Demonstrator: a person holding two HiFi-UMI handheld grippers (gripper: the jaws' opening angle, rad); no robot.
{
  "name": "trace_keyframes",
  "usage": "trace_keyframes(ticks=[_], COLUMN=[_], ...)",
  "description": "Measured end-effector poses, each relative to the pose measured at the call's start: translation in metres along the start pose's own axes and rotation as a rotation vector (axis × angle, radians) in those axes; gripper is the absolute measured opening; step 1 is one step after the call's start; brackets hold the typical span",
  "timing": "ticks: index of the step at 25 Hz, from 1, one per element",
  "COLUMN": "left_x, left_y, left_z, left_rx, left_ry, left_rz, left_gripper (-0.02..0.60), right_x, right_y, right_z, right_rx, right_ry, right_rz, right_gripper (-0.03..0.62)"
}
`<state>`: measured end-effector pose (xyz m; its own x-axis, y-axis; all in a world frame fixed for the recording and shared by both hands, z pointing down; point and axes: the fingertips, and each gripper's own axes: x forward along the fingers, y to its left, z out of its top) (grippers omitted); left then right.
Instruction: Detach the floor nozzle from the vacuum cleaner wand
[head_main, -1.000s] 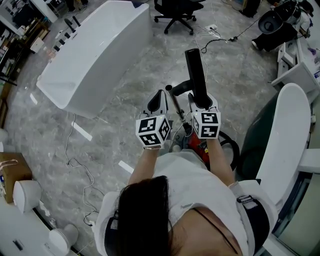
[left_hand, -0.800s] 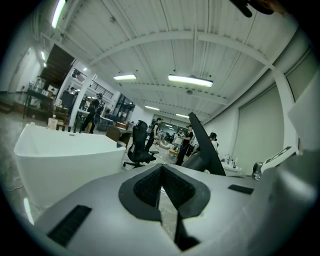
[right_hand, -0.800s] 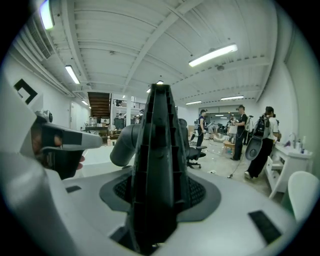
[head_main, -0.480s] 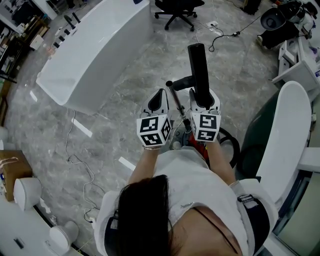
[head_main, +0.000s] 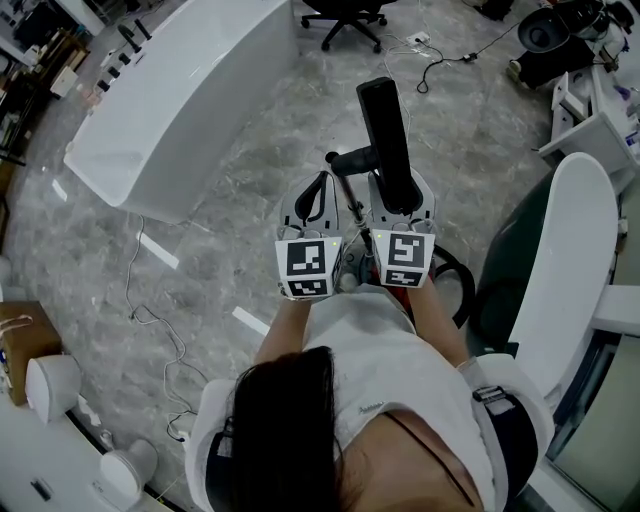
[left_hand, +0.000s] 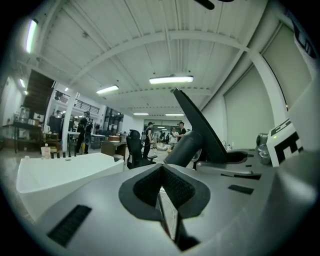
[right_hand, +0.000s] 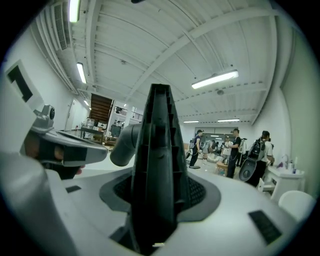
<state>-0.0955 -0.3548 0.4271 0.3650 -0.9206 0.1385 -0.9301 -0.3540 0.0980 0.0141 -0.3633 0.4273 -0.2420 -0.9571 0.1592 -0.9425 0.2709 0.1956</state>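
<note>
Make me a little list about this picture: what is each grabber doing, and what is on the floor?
right gripper: closed on the black floor nozzle
floor nozzle: long, pointing away from the person, grey neck sticking out to the left
left gripper: jaws together, nothing clearly held
floor: grey marble, with a white tub, an office chair and a loose cable

Left gripper (head_main: 319, 188) has rolled level and risen slightly — right gripper (head_main: 400, 197) has lifted the floor nozzle (head_main: 383, 125) higher.
</note>
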Motion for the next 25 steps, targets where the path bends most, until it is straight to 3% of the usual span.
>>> trace_keyframes(ticks=[8,12,25], left_x=[-0.003,-0.007,-0.013], left_y=[-0.006,-0.005,0.003], left_z=[0.006,0.007,0.001], left_rx=[0.032,0.071,0.058], left_ry=[-0.026,-0.026,-0.020], left_rz=[-0.013,-0.011,0.019], left_gripper=[0.004,0.004,0.004], right_x=[-0.005,-0.006,-0.008], right_y=[0.005,0.008,0.014], right_z=[0.011,0.012,0.018], right_rx=[-0.065,-0.043,-0.034], right_ry=[-0.016,-0.012,-0.025], right_rz=[-0.022,-0.007,-0.002], right_gripper=[0.216,0.216,0.216])
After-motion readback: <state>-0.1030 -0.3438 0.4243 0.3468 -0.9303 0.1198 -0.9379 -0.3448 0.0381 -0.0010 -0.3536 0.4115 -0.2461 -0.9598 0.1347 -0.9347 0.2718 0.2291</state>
